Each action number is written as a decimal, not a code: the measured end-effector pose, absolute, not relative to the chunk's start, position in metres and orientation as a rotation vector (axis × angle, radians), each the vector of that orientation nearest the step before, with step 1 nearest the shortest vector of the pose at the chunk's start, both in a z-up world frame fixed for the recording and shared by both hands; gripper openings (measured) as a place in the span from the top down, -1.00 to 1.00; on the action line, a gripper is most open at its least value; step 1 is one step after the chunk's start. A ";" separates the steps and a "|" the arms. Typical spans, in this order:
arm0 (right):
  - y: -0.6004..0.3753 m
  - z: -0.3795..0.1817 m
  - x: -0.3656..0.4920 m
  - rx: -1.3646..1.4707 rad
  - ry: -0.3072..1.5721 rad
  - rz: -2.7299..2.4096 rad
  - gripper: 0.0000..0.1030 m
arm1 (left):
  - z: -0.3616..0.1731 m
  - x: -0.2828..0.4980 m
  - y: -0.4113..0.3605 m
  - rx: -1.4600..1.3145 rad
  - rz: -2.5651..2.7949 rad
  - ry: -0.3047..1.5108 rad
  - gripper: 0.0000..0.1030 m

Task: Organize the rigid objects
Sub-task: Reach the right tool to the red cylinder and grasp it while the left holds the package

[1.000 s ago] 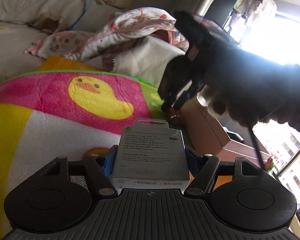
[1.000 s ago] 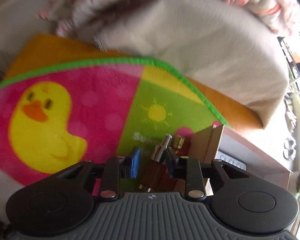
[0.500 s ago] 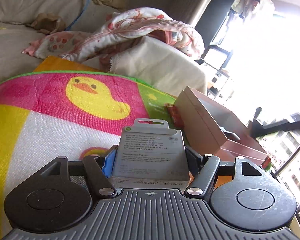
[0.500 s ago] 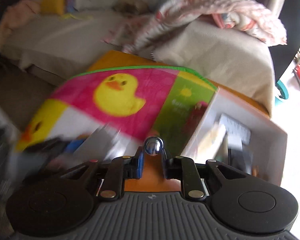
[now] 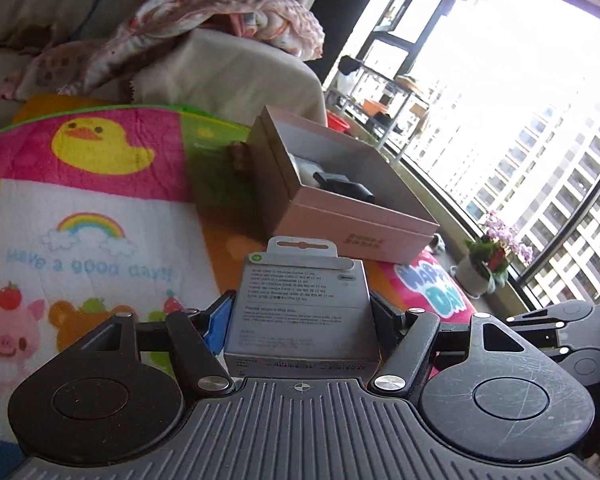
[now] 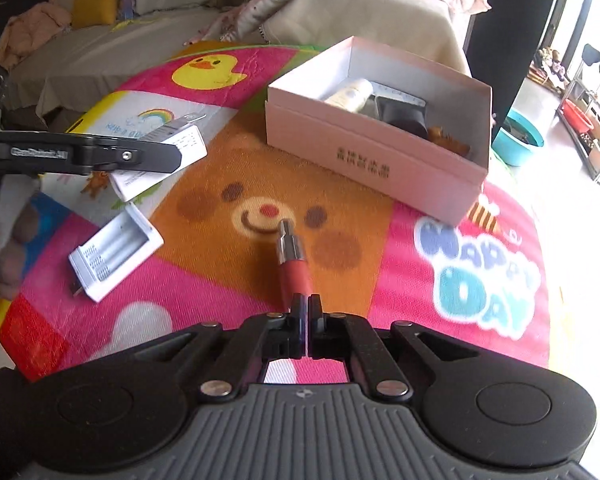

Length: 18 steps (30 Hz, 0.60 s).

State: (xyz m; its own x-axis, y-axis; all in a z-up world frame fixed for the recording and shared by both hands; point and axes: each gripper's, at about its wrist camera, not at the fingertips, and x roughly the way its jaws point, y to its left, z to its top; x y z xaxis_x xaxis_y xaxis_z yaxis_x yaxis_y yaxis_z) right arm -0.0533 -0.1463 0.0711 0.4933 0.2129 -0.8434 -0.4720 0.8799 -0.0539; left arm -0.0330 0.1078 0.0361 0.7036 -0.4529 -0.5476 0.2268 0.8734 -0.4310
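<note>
The biggest thing I see is the colourful play mat (image 6: 228, 280), with its duck, rainbow, smiling bear and "HAPPY DAY" lettering, spread in front of a sofa (image 6: 112, 40) with a crumpled floral blanket (image 5: 228, 12) on it.

On the far side of the mat sits my open pink box (image 6: 380, 160), printed characters on its near wall. Inside it I make out a cream cylinder (image 6: 350, 94), a dark blocky item (image 6: 406, 114) and a small brown piece (image 6: 450, 144) in the near right corner; from the left wrist camera another brown object (image 5: 241, 154) lies on the mat against the box's far left side.

My left claw (image 5: 300, 316) is closed on a grey retail carton (image 5: 302, 312) with a hang tab, its fingers pressing both sides of the carton, which is held above the mat short of the box. From the right wrist camera that carton (image 6: 168, 156) shows up at the left, gripped by a dark finger.

A white battery charger (image 6: 114, 256) lies flat on the mat at left, below the carton.

My right claw (image 6: 306, 308) is pinched narrow on a red tool with a metal tip (image 6: 294, 256), which points forward over the bear's face, well short of the box.
</note>
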 end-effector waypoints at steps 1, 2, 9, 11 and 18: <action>-0.148 0.068 -0.054 -0.284 0.965 0.430 0.67 | 0.038 -0.034 0.109 -0.349 -0.370 0.694 -0.44; -0.152 0.066 -0.055 -0.275 0.953 0.432 0.35 | 0.040 -0.035 0.113 -0.351 -0.348 0.694 -0.44; -0.147 0.053 -0.062 -0.336 0.856 0.407 -0.09 | 0.042 -0.038 0.135 -0.381 -0.245 0.716 -0.44; -0.149 0.045 -0.054 -0.350 0.863 0.352 -0.09 | 0.042 -0.038 0.137 -0.389 -0.238 0.720 -0.44; -0.164 0.031 -0.040 -0.464 0.739 0.066 -0.25 | 0.036 -0.032 0.129 -0.399 -0.270 0.740 -0.44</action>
State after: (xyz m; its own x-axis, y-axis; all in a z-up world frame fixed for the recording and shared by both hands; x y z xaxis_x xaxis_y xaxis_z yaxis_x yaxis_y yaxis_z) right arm -0.0404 -0.1641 0.0305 0.7420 -0.1027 -0.6625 -0.2190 0.8969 -0.3843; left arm -0.0320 0.1289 0.0363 0.7096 -0.3742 -0.5969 0.0978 0.8914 -0.4425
